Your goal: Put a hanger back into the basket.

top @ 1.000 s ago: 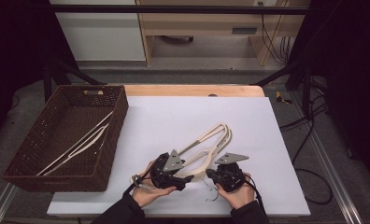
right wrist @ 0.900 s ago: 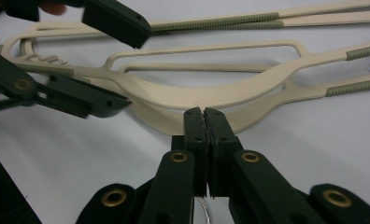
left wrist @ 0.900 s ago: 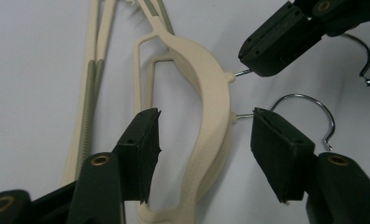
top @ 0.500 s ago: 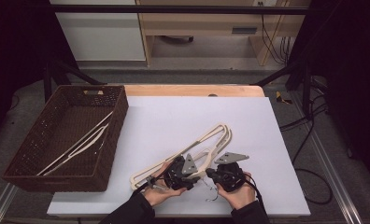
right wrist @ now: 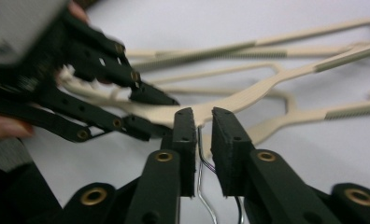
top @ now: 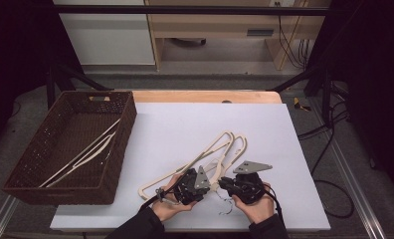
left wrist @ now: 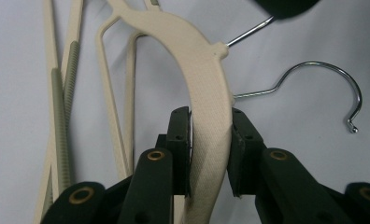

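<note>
White table sheet (top: 294, 149), near edge: two cream plastic hangers (top: 220, 149) lie stacked, long bars running from about 7 o'clock up to 1 o'clock across the sheet, wire hooks toward the person at 6 o'clock. Wicker basket (top: 120, 149) sits well apart at 9 o'clock from the hands, with more hangers (top: 85, 154) already lying in it.

Key relation: the upper hanger's curved shoulder passes straight between the left gripper's jaws, its length running away from the gripper toward 12 o'clock in the left gripper view. Left gripper (left wrist: 210, 140) has just been closing; pads now press on both flanks of that textured cream shoulder (left wrist: 206, 93). Gripping it. Left hand is the one on the basket side.

Right gripper (right wrist: 202, 140) sits just beside, at 3 o'clock of the left one in the high view. Its jaws have just been opening; a narrow gap shows, with the thin wire hook stem (right wrist: 201, 186) running between the pads, apparently not pinched. Counted as released.

Hanger look: cream, slim, ribbed grip strips on the bars, chrome hook (left wrist: 323, 88) curling at 3 o'clock.
</note>
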Available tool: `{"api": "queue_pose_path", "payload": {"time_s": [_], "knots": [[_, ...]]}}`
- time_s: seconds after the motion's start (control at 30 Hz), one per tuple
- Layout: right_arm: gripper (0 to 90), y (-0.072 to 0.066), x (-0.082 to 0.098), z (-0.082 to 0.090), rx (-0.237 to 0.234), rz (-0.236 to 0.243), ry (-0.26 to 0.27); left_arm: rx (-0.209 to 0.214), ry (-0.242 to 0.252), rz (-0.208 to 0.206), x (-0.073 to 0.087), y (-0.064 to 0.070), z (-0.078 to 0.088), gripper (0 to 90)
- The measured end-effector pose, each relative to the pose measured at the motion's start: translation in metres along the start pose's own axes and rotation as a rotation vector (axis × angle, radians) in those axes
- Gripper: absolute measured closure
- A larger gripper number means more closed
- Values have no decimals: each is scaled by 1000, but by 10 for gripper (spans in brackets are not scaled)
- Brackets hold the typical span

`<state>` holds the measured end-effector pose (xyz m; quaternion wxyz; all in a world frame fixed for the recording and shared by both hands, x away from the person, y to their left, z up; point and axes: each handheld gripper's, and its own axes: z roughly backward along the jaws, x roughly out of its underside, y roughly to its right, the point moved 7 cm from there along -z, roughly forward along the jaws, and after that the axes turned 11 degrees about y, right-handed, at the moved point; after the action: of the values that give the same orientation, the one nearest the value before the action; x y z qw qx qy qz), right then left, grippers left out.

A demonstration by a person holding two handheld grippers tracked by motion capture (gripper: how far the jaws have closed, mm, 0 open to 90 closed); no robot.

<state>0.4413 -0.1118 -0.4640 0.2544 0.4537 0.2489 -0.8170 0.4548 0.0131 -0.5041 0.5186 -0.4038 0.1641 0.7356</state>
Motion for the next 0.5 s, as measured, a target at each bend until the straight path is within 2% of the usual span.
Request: {"api": "queue_pose_path", "payload": {"time_s": [0.1,0.13,0.23,0.37,0.47,0.5], "knots": [[686,7,-13,13,-12,-11,112,1,12,17,-1,-2,4,744],[660,13,-18,20,-5,-16,158,-1,15,20,-2,-3,6,745],[554,29,-24,35,35,-30,235,-8,30,27,-4,-7,13,751],[423,50,-22,47,105,-37,284,-14,51,45,-6,-14,24,759],[354,61,-17,51,126,-35,296,-26,73,70,-7,-21,33,766],[338,64,-14,51,130,-55,304,-26,78,77,-7,-22,35,769]]}}
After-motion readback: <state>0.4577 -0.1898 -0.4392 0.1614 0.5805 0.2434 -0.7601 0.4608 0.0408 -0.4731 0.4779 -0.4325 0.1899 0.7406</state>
